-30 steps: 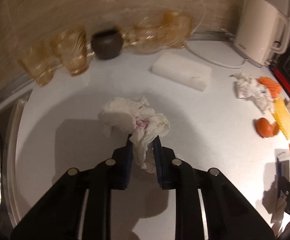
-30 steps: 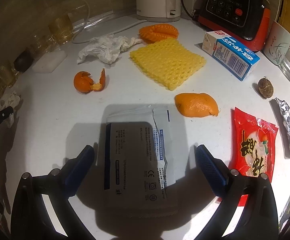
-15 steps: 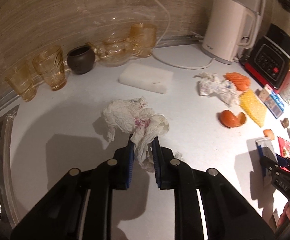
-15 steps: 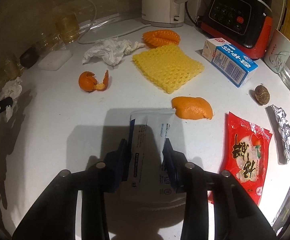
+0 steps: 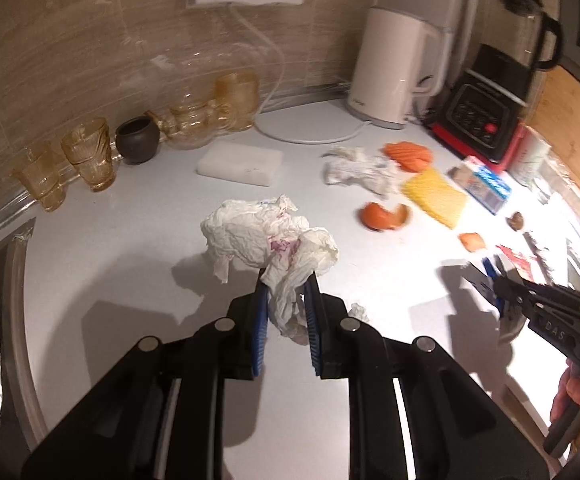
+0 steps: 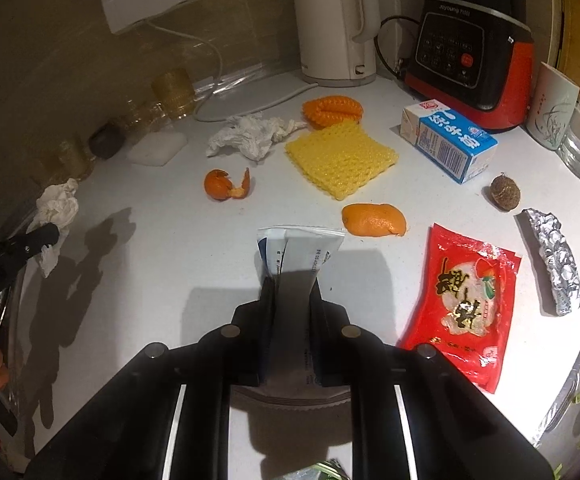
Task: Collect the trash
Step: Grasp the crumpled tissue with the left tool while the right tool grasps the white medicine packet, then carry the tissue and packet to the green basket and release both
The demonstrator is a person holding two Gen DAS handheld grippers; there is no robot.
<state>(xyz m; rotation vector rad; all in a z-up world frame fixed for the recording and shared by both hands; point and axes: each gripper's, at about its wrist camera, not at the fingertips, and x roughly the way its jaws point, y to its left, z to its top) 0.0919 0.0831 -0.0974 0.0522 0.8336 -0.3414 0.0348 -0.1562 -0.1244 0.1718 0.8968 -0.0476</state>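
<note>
My left gripper (image 5: 286, 284) is shut on a crumpled white tissue (image 5: 266, 236) with a pink stain, held above the white counter (image 5: 130, 264). My right gripper (image 6: 293, 282) is shut on a folded white and blue wrapper (image 6: 298, 248), lifted off the counter. Other trash lies on the counter: a second crumpled tissue (image 6: 250, 136), mandarin peels (image 6: 226, 186) (image 6: 374, 220), a red snack packet (image 6: 466, 300), a foil strip (image 6: 554, 260), a yellow foam net (image 6: 340, 160), an orange foam net (image 6: 332, 110) and a milk carton (image 6: 448, 138).
A white kettle (image 6: 334, 20) and a red and black blender (image 6: 474, 60) stand at the back. Amber glasses (image 5: 90, 152), a dark pot (image 5: 136, 140) and a white block (image 5: 240, 162) line the wall. A sink edge (image 5: 14, 280) lies at the left. A brown nut (image 6: 504, 192) sits near the carton.
The right gripper closed on the wrapper and lifted it off the counter. The left gripper rose and drew back with the tissue held in it.
</note>
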